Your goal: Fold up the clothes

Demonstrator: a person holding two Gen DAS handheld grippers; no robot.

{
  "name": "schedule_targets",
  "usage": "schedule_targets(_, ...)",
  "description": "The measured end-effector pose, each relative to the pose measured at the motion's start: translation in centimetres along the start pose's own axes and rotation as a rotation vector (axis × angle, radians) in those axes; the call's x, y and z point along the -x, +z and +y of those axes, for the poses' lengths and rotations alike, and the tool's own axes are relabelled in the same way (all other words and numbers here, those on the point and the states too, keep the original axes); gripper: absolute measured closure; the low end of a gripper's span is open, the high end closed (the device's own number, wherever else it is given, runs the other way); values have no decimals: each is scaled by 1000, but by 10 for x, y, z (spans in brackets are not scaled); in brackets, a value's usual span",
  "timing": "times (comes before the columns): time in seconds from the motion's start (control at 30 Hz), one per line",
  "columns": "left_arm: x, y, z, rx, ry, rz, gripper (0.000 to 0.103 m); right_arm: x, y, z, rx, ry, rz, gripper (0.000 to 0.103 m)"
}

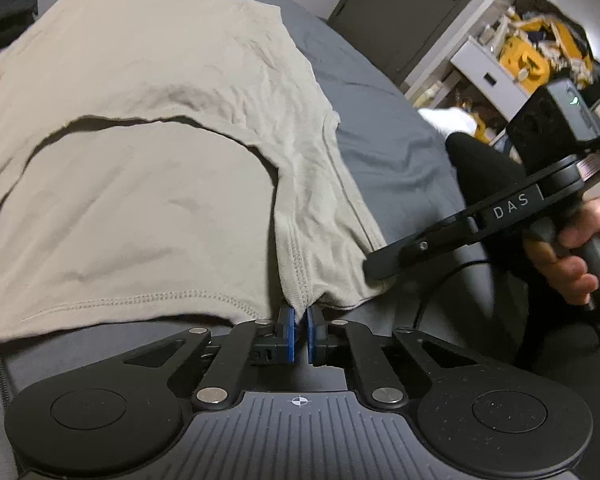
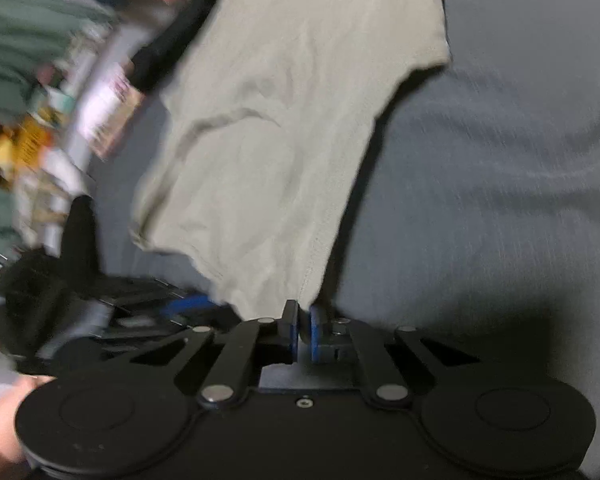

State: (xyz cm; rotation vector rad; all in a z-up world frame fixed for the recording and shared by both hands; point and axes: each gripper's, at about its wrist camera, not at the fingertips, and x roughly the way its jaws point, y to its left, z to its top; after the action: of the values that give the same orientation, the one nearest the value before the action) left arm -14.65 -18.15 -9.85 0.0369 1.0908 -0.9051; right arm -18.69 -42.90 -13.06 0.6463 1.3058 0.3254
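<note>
Beige cotton: T-shirt (image 1: 148, 184) is spread on grey bed sheet (image 1: 384, 136), one layer already lapped over the body w/ a curved fold edge seen across the middle.
Left gripper (image 1: 300, 330): blue pads (image 1: 287, 332) are drawn nearly together, a stitched hem corner is pinched between them; jaws closed on the shirt.
Right gripper (image 2: 303, 332): jaws also closed, a thin edge of the shirt (image 2: 284, 120) is held at the tips; cloth is lifted off the sheet (image 2: 500, 160) here, shadow is cast beneath it.
Right-hand unit as seen from left cam: black body (image 1: 512, 208) is held by a hand (image 1: 576, 248) just beside the shirt's near-right corner.
Step judged: fold in progress, edge is being carried over; task prob. about midway, not finished.
Image quality: right wrist view is motion-blurred, so exact bite depth can't be told.
Risk 1: hem may slip out of right jaws, since only a narrow strip seems caught; caused by fast swing or tension betw. the two grips.
Risk 2: lower layer may be dragged along w/ the top one, fold would be skewed; caused by both layers being pinched at the left corner.
Risk 3: wrinkles near the sleeve (image 1: 260, 80) may be trapped under the fold if not smoothed.
Background: cluttered shelf (image 1: 532, 60), well apart from the bed, not involved.
</note>
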Motion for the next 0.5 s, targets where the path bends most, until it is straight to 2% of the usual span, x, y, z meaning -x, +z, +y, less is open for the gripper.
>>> schedule_targets(0.13,4,-3,-13,-88,49,-4,97,0,5,-3,-37,6,10,94)
schedule_targets(0.17,6,-3,-18,-115,66,-7,97,4,5,-4,-47,11,-1,87)
schedule_targets(0.2,8,-4,-22,-143,81,-6,96,12,5,-6,-60,18,-41,76)
schedule_targets(0.27,14,-6,-29,-199,106,5,92,29,3,-10,-87,32,-129,65)
schedule_targets(0.3,16,-7,-32,-230,120,14,92,40,2,-14,-116,52,-203,58)
schedule_targets(0.33,20,-10,-35,-259,131,20,92,52,2,-19,-147,73,-280,55)
schedule_targets(0.4,32,-15,-39,-296,145,-7,92,67,16,-31,-195,35,-367,55)
schedule_targets(0.5,52,-21,-50,-344,149,-127,92,88,38,-49,-266,-28,-492,55)
